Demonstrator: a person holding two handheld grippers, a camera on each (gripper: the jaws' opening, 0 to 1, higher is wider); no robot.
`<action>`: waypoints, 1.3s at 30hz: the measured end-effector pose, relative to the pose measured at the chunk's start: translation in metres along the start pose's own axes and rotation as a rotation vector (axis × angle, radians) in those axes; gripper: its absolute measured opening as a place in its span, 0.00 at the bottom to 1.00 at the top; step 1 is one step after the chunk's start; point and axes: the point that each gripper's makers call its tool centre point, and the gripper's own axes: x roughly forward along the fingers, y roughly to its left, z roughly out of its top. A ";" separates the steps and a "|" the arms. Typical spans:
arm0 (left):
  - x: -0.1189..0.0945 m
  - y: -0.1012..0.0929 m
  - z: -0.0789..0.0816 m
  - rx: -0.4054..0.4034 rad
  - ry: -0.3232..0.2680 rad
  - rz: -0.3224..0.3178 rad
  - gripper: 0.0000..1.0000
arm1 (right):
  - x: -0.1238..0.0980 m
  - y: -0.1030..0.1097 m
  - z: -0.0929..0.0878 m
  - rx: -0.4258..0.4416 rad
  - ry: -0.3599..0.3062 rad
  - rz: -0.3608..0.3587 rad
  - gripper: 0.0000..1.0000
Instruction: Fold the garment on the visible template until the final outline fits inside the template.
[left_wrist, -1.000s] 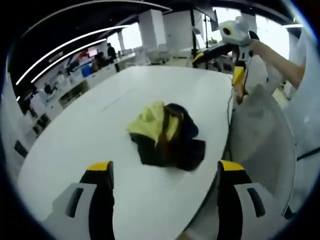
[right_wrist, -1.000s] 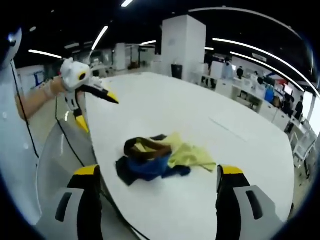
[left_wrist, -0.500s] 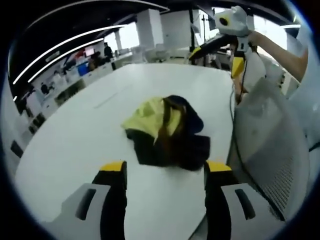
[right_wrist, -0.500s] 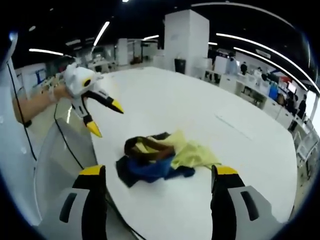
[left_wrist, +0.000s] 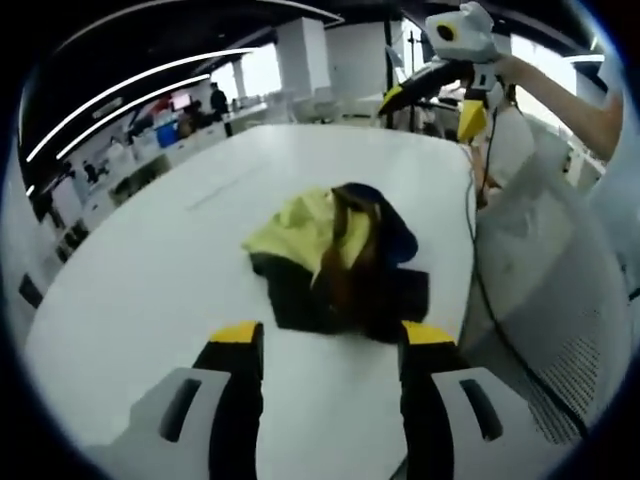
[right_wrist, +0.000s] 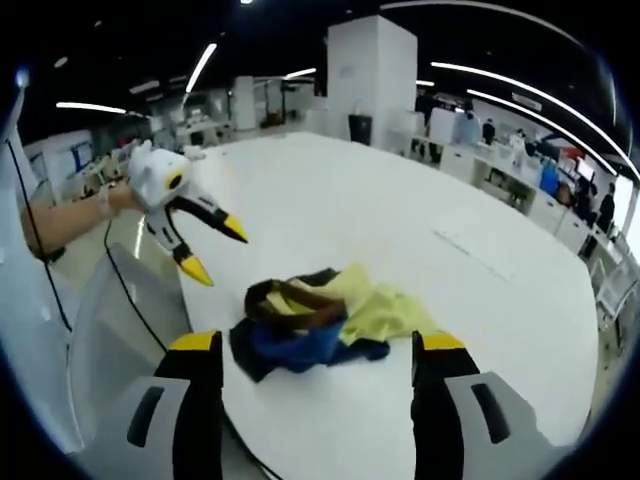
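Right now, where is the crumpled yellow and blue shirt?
The shirt lies bunched on the white table near its edge beside the chair, just ahead of the left tool; in the right gripper view it sits just ahead of the right tool.

One garment (left_wrist: 335, 255) is lying crumpled on one table (left_wrist: 150, 270), two grippers (left_wrist: 330, 345) (right_wrist: 315, 350) are hovering, and one chair (left_wrist: 545, 290) is sitting beside.
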 end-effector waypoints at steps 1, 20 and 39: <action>0.001 0.000 0.000 0.000 0.000 0.001 0.50 | 0.000 0.000 0.000 0.000 0.001 0.002 0.75; 0.014 0.006 -0.010 0.007 0.012 0.002 0.40 | 0.012 -0.010 -0.008 0.040 0.021 0.002 0.72; 0.040 -0.001 -0.016 0.026 -0.002 -0.027 0.23 | 0.020 -0.004 -0.019 0.071 0.050 0.033 0.64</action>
